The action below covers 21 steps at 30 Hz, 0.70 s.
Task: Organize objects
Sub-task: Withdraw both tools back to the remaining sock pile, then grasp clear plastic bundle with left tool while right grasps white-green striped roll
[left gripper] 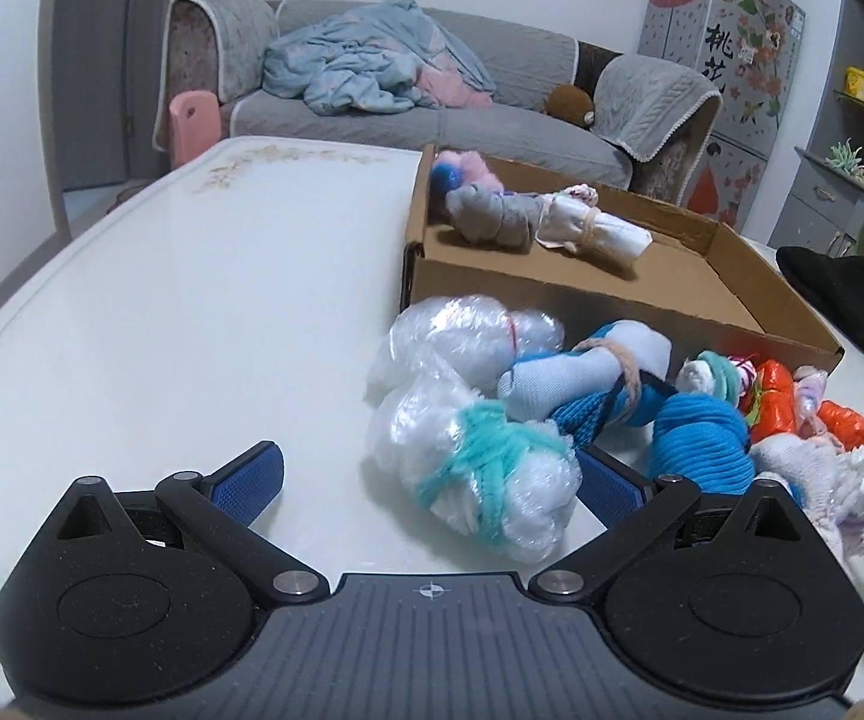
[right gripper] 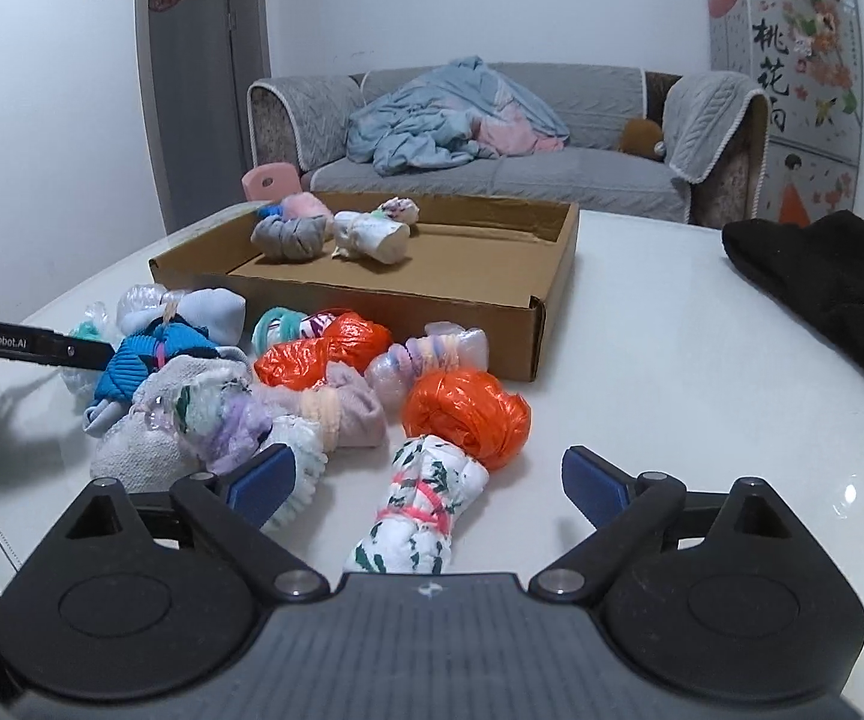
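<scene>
Nearest in the right wrist view, the right tongs (right gripper: 429,480) are held wide, with nothing pressed by the pads. A white patterned bundle tied with pink bands (right gripper: 417,513) lies on the bench (right gripper: 672,390) between the spread fingers, its long axis running roughly along the pointing line, so a straight closing would take it across its narrow waist. An orange plastic bundle (right gripper: 468,411) touches its far end.

In the left wrist view, the left tongs (left gripper: 429,474) are likewise wide and empty; a clear plastic bundle bound with teal yarn (left gripper: 480,474) sits between the fingers, close to the right-hand one, lying slantwise. Each hand is judged nearest to its own bundle.

Further off, the heap of other bundles is seen, then the cardboard box (right gripper: 372,294), already holding a few rolls.

Only the right view shows the left tongs from the side and the black cloth (right gripper: 834,294) in full.
</scene>
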Each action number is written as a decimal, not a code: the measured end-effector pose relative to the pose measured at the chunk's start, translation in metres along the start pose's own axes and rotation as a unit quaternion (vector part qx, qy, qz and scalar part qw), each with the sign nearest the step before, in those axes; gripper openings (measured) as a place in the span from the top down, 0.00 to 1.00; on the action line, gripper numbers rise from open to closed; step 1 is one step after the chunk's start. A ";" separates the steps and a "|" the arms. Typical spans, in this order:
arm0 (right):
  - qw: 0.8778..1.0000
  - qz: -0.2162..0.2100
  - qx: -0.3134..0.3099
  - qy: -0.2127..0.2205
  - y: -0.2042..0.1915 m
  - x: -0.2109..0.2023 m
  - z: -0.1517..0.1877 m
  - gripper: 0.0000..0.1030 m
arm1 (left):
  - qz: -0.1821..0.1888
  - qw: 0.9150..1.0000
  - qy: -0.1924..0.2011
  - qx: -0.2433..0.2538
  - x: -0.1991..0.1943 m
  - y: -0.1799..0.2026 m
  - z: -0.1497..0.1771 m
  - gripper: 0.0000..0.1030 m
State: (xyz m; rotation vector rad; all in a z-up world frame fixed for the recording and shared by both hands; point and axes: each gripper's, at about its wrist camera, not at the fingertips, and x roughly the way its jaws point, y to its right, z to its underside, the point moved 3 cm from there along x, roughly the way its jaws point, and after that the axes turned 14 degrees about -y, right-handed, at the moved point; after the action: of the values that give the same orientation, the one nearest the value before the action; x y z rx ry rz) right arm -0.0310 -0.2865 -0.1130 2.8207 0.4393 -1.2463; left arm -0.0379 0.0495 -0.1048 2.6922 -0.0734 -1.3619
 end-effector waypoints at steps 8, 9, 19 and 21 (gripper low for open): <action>0.999 0.028 0.005 -0.021 0.000 -0.003 0.017 0.27 | -0.033 0.999 0.006 0.023 -0.011 -0.007 0.003 0.01; 0.999 0.031 0.004 -0.028 -0.001 -0.001 0.019 0.30 | -0.034 0.999 0.005 0.019 -0.012 -0.007 0.004 0.01; 0.999 0.036 -0.008 -0.022 -0.006 -0.004 0.023 0.55 | -0.030 0.999 -0.002 0.029 0.004 0.003 0.000 0.03; 0.999 0.038 -0.009 -0.019 -0.005 -0.005 0.023 0.60 | -0.032 0.999 -0.001 0.038 0.004 0.003 0.001 0.10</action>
State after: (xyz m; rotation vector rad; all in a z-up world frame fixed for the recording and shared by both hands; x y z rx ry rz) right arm -0.0528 -0.2858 -0.1245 2.7656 0.3379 -1.2731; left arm -0.0361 0.0456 -0.1083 2.7779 -0.0417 -1.4086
